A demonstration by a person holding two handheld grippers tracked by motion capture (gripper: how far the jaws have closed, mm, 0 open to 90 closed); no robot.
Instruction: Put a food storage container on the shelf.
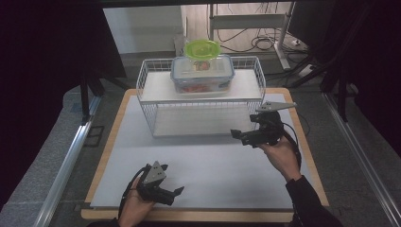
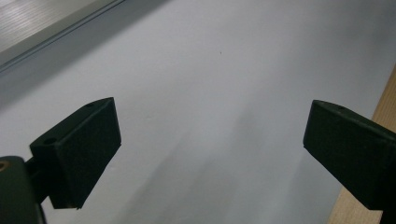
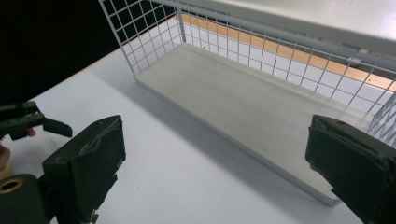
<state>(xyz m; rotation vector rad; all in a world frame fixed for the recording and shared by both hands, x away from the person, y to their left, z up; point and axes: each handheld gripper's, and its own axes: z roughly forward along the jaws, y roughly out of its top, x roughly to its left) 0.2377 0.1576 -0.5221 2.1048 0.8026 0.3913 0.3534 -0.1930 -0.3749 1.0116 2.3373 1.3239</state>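
Desk: a wooden desk (image 1: 108,156) with a big white sheet (image 1: 213,165) on top.
Rack: a white wire rack with two flat shelves (image 1: 146,78) stands at the far middle of the sheet. In your right gripper view the low shelf (image 3: 243,100) is bare.
Box: a clear plastic box with a blue-rimmed lid (image 1: 202,74) sits on the top shelf, near the middle. You can see something red inside, too small to tell what.
Bowl: a bright green round bowl (image 1: 202,48) shows just behind or on top of the box. You cannot tell which.
Your left claw: your left claw (image 1: 168,182) is near the front edge of the desk, low over the sheet. Its jaws stand wide apart with nothing between them. In your left gripper view the white sheet (image 2: 210,84) lies under it.
Your right claw: your right claw (image 1: 240,136) is held up near the right front corner of the rack. It points left, at the low shelf. Its jaws are also wide apart and hold nothing.
Hands: your left hand (image 1: 135,205) and right hand (image 1: 281,156) each hold one claw.
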